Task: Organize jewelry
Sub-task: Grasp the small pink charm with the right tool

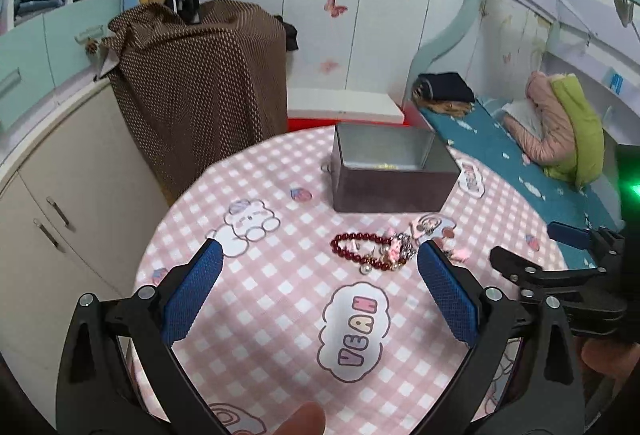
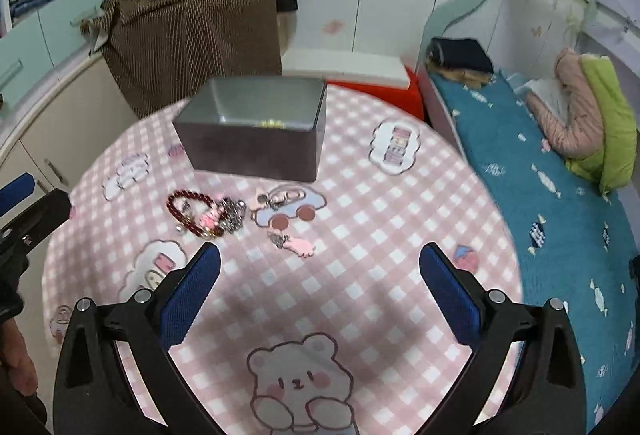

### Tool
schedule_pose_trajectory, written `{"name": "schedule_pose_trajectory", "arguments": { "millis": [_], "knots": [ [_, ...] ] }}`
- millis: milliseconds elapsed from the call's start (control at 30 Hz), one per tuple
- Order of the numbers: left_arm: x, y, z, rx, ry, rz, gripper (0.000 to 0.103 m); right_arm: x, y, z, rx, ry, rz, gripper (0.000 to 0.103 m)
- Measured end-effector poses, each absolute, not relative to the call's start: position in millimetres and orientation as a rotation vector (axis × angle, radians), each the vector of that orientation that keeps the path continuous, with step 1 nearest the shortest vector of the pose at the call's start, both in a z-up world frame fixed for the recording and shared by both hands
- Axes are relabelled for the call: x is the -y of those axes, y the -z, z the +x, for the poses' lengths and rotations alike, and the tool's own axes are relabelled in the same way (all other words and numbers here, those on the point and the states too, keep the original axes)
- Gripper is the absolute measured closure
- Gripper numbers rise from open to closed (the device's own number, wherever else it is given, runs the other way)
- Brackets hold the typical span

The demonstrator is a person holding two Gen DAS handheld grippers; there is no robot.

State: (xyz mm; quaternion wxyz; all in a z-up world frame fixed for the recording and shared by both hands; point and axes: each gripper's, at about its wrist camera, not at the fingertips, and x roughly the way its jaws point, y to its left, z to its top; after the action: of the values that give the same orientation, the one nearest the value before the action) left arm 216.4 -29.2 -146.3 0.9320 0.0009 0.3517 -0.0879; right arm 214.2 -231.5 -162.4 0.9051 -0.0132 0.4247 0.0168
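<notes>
Task barely begun: your left gripper (image 1: 320,275) and right gripper (image 2: 320,271) hover w/ jaws spread, empty. Red bead bracelet (image 1: 362,251), silver charm (image 2: 234,213) and pink keychain (image 2: 300,245) lie mid-tabletop (image 2: 380,275); grey tin box (image 2: 256,139), far edge, holds sth. gold.

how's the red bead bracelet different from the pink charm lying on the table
The red bead bracelet is a closed loop of dark red beads; the pink charm is one flat pale piece on a small metal clasp. The bracelet lies tangled with other trinkets, left of the charm, which lies alone. Both rest on the checked tablecloth, outside the grey box.
</notes>
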Motion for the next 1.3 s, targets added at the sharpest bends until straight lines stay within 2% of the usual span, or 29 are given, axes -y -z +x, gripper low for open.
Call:
{"name": "schedule_pose_trajectory", "arguments": {
  "millis": [100,367,400,500,667,700,767,1300],
  "knots": [
    [31,159,224,-0.750,0.186,0.004,0.005,229,181,227,-0.919,-0.055,-0.046,0.010],
    [36,181,241,-0.810,0.198,0.013,0.005,227,208,251,-0.974,-0.114,-0.065,0.031],
    [37,183,242,-0.815,0.199,0.014,0.005,227,211,253,-0.978,-0.120,-0.069,0.040],
    [39,186,246,-0.825,0.205,0.019,0.005,227,216,256,-0.985,-0.142,-0.072,0.057],
    [44,192,252,-0.844,0.212,0.017,0.005,223,215,256,-0.971,-0.192,-0.105,0.078],
    [44,193,253,-0.844,0.213,0.017,0.005,222,215,256,-0.970,-0.202,-0.112,0.086],
    [45,193,254,-0.846,0.218,0.016,0.005,220,214,255,-0.970,-0.210,-0.124,0.088],
    [55,222,279,-0.916,0.201,0.054,0.006,232,204,240,-0.952,-0.224,-0.009,0.089]
  ]
}}
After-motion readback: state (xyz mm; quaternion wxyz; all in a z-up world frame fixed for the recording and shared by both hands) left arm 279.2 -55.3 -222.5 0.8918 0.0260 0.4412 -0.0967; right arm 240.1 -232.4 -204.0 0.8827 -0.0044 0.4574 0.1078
